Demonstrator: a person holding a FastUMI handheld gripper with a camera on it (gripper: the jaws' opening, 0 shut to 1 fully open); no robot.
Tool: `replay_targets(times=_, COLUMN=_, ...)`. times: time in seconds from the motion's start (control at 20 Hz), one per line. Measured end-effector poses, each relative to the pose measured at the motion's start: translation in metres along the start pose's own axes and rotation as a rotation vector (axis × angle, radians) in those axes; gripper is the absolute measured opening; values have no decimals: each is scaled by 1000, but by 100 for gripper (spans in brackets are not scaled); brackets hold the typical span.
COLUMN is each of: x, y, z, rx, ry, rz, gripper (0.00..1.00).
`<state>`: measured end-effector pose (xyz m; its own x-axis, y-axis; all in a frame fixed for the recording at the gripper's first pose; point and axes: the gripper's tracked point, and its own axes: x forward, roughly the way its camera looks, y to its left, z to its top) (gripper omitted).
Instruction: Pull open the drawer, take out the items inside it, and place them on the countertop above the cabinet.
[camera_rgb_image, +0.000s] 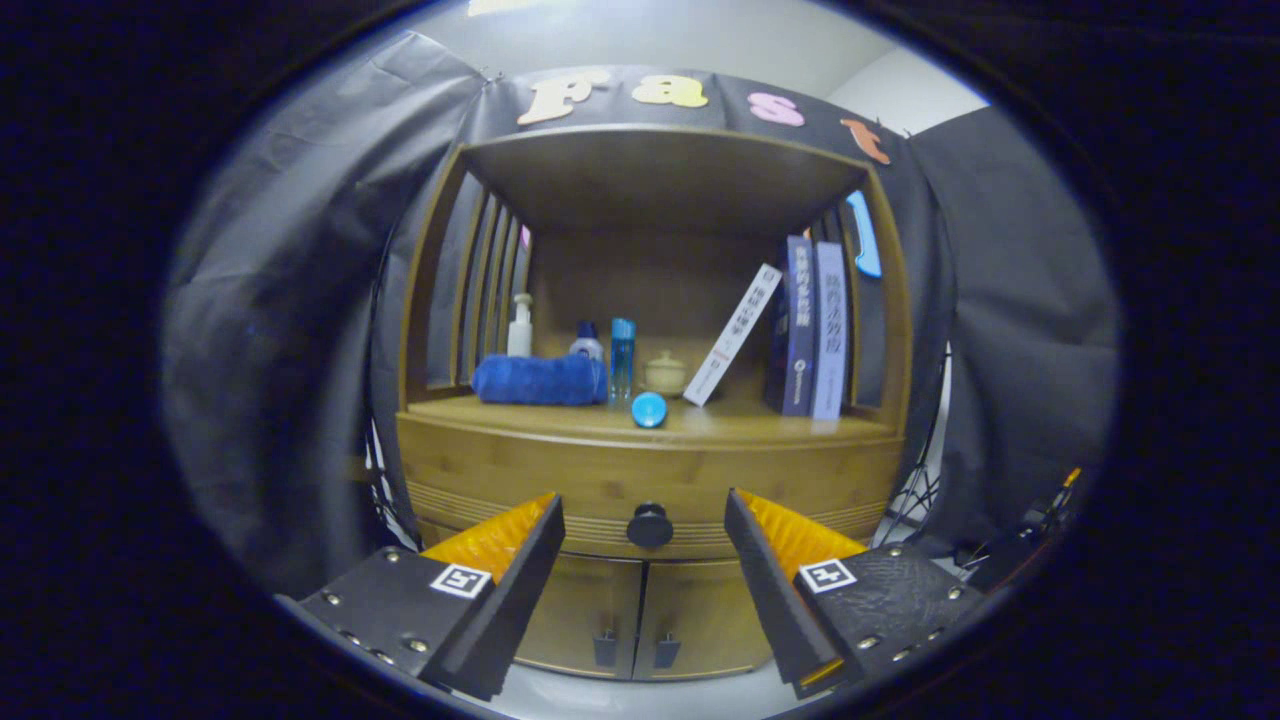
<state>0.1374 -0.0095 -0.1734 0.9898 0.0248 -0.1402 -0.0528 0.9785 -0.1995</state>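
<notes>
drawer (650, 480) of the wooden cabinet (430, 300) sits closed, its dark round knob (650, 525) lying ahead of the gripper (645, 525) and seen in the gap between the two fingers. fingers are spread wide apart and grasp nothing, neither one touching the knob. whatever the drawer contains is hidden behind its front. on the countertop (560, 412) above it lies a rolled blue towel (538, 380) at the left, with a white pump bottle (519, 326) behind it. beside the towel stand a small bottle with a dark cap (587, 343) and a tall blue bottle (622, 358), then a small lidded cream jar (665, 373). a round blue object (649, 409) rests near the front edge. a white book (733, 334) leans tilted against two upright dark blue books (812, 330) at the right. below the drawer are two closed cabinet doors (640, 615) with small handles.
</notes>
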Motion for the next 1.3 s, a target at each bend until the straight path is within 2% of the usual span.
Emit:
replay_targets(times=0.3, x=-96, y=9, z=84, rx=4, ry=-41, rz=33, gripper=96)
replay_targets(times=0.5, x=-144, y=16, z=127, rx=2, ry=-31, rz=73, gripper=96)
replay_targets(times=0.65, x=-170, y=5, z=148, rx=35, ry=-26, rz=63, gripper=97)
replay_targets(times=0.85, x=-184, y=-7, z=170, rx=123, ry=-49, rz=43, gripper=96)
replay_targets(times=1.3, x=-191, y=-12, z=157, rx=131, ry=-3, rz=51, gripper=97)
